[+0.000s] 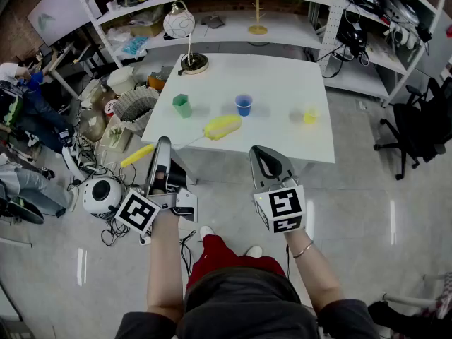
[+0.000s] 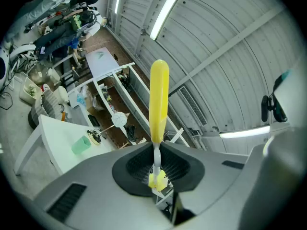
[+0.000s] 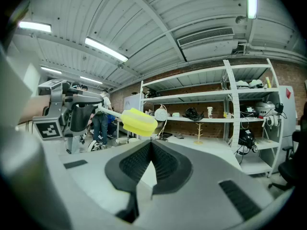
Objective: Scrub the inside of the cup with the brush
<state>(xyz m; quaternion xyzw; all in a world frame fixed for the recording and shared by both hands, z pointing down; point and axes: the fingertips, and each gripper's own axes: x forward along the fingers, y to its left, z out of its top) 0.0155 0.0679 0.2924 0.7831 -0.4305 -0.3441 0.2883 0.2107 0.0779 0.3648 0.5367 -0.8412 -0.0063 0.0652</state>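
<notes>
Yellow brush [image 2: 159, 97] clamped in left tool [image 2: 156, 150]; right tool [image 3: 151, 143] shut.

The left tongs [image 2: 156, 153] are clamped on the thin white stem of the brush [image 2: 159, 99], whose yellow head points toward the ceiling. A green cup [image 2: 81, 145] sits on the white table [image 2: 50, 131] at lower left.

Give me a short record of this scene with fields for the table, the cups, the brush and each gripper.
table: white table, lamp at its far left corner
cups: green cup, blue cup, yellow cup, apart in a row
brush: yellow brush, in the air near the table's front edge, in no cup
left gripper: shut on the brush's white stem
right gripper: shut, empty
</notes>
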